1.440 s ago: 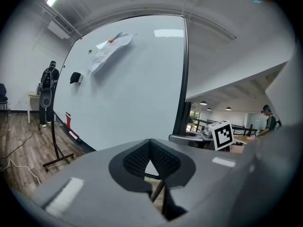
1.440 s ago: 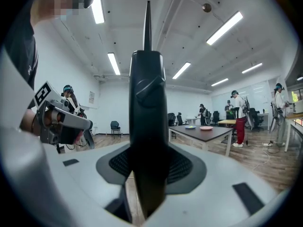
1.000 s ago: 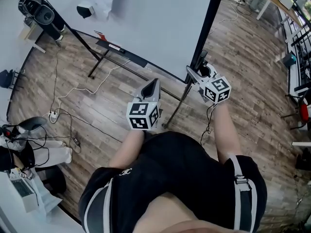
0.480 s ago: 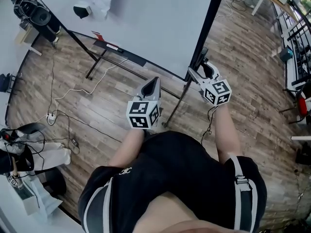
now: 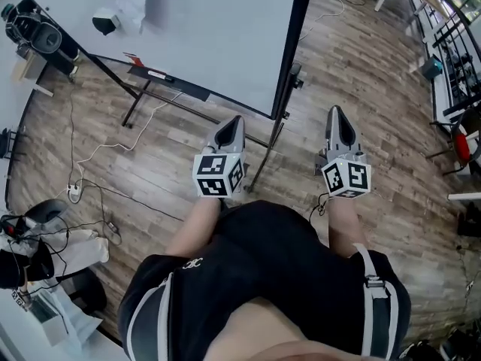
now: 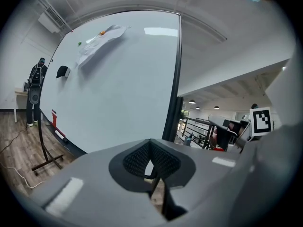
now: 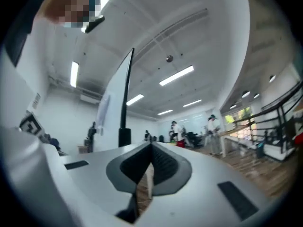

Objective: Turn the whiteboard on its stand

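Right gripper (image 5: 335, 111), its jaws just closed on nothing, and left gripper (image 5: 234, 121), jaws likewise together and empty, hang over the brown wood-plank floor (image 5: 376, 74), short of the large white black-framed whiteboard (image 5: 203, 28) upright on its black metal stand (image 5: 264, 160), whose near leg runs between them, a thin white cable (image 5: 105, 147) trailing left.
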`<state>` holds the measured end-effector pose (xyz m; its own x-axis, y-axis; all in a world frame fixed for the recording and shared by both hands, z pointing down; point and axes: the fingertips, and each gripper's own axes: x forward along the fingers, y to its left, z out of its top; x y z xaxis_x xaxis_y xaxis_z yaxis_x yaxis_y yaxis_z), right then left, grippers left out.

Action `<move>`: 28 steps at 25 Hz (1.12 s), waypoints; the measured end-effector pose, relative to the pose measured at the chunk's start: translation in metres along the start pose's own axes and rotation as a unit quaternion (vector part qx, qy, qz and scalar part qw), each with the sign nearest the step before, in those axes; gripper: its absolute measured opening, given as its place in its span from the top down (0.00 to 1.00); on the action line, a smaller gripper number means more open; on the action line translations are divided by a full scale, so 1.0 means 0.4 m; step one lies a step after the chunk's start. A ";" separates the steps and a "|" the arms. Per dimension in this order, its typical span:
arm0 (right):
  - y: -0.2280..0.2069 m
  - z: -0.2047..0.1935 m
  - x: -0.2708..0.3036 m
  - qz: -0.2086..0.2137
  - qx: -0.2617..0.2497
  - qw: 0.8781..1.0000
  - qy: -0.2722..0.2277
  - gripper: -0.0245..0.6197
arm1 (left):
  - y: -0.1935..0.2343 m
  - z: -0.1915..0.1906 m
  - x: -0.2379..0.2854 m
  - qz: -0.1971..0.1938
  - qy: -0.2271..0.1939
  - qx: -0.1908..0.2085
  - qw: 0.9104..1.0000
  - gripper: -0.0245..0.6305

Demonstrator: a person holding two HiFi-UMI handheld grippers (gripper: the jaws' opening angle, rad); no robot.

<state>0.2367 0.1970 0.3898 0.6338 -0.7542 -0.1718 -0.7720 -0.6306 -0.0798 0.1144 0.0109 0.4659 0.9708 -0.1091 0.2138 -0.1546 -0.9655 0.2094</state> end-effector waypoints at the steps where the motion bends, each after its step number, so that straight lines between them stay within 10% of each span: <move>1: -0.015 -0.015 -0.012 -0.035 -0.022 0.999 0.017 0.95 | -0.007 0.000 0.005 -0.004 0.000 0.002 1.000 0.95; 7: -0.016 -0.103 -0.072 -0.068 -0.037 0.993 0.087 0.95 | -0.067 -0.002 0.027 -0.029 0.000 0.013 0.999 0.95; 28: -0.016 -0.097 -0.086 -0.045 -0.033 0.995 0.085 0.95 | -0.143 -0.006 0.058 -0.051 0.003 0.021 0.998 0.95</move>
<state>0.2217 0.2200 0.4342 0.7040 -0.7102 0.0019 -0.7100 -0.7039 -0.0220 0.1454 0.0640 0.4613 0.9799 -0.0086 0.1995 -0.0474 -0.9806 0.1905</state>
